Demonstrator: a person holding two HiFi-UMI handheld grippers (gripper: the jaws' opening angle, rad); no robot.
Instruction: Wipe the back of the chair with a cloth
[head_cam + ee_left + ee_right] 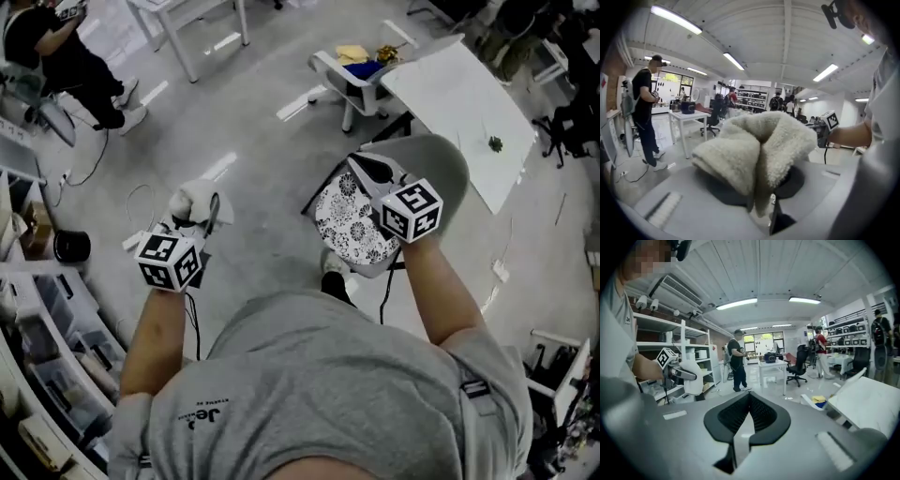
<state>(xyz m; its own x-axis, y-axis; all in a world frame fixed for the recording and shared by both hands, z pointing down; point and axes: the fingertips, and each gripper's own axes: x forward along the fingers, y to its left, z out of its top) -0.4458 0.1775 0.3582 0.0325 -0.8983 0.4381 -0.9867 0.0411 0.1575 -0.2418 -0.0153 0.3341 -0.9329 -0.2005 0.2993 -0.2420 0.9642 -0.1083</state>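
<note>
Wiping looks yet to begin: left gripper (pixel 199 217) clamps a fleecy white cloth (pixel 190 199) at frame's left, well apart from the grey chair (pixel 441 164) at centre right, where the right gripper (pixel 373 172) hovers, jaws together and empty; next, the cloth must probably cross to the chair's back.

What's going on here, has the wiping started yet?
A person stands over an office chair with a gripper in each hand. The left gripper is shut on a fluffy white cloth, held over the floor to the chair's left, apart from it. The right gripper is shut and empty, above the chair's patterned seat. The cloth isn't touching the chair, so wiping hasn't begun.
</note>
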